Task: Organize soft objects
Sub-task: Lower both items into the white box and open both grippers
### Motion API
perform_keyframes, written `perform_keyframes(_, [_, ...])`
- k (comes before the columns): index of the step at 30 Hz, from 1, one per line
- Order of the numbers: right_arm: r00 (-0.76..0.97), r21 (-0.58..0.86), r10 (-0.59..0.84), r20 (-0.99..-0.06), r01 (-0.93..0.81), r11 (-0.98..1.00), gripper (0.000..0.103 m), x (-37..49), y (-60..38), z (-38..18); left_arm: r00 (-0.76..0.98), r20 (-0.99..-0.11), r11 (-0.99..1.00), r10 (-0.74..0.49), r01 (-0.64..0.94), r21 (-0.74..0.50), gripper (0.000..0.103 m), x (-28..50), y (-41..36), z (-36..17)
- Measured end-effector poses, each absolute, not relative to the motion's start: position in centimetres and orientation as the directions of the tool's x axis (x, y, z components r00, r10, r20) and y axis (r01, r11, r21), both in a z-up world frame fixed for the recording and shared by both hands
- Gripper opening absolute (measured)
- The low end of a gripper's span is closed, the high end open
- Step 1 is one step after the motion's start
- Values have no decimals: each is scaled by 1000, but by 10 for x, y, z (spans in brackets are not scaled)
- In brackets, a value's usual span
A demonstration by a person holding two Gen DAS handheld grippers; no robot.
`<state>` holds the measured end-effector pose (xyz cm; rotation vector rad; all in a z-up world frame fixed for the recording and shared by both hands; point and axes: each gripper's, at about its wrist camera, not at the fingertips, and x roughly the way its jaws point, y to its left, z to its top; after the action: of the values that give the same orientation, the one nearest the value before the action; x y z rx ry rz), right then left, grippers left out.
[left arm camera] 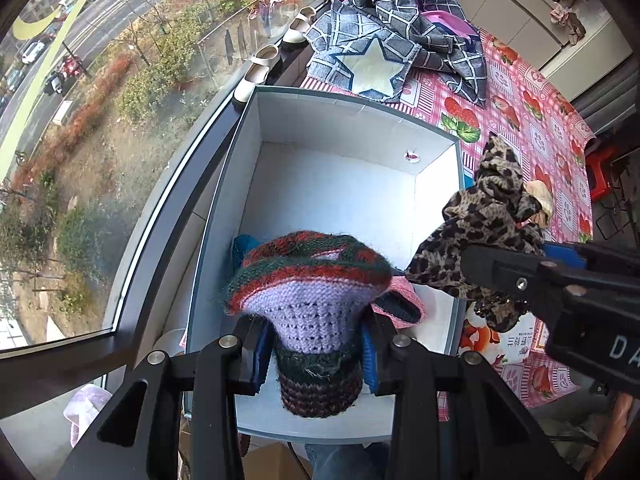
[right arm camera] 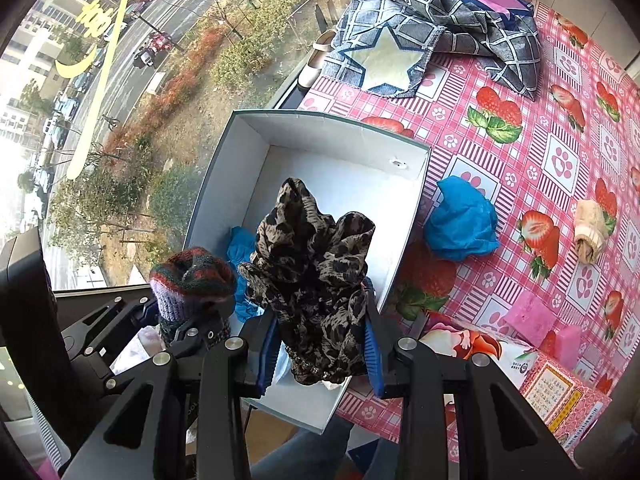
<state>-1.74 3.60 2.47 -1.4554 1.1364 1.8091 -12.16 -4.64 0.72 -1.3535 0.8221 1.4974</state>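
The worktop [right arm camera: 520,168] under its strawberry cloth carries an open box [right arm camera: 416,184], which already holds a blue cloth [right arm camera: 242,248]. Both tongs hang over it, each carrying a load: the left tongs [left arm camera: 316,360] are clamped on a knitted hat [left arm camera: 312,280], the right tongs [right arm camera: 320,356] on a leopard-print scarf [right arm camera: 312,264]. The step looks like dropping both in; next, each should go lower and let go. A checked cloth [right arm camera: 460,24], blue bundle [right arm camera: 460,224] and cream roll [right arm camera: 592,224] wait outside; nothing blocks the box.

White letters "DA" on right hand-held gripper [left arm camera: 472,276] body; tissue pack [right arm camera: 560,392] print illegible.
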Motion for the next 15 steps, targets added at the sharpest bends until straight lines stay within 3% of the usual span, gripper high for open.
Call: perform_keyframes(15, [-269, 293, -118, -956, -851, -435, 36, -29, 65, 0, 15, -992, -376, 124, -925, -61, 39, -128, -24, -25])
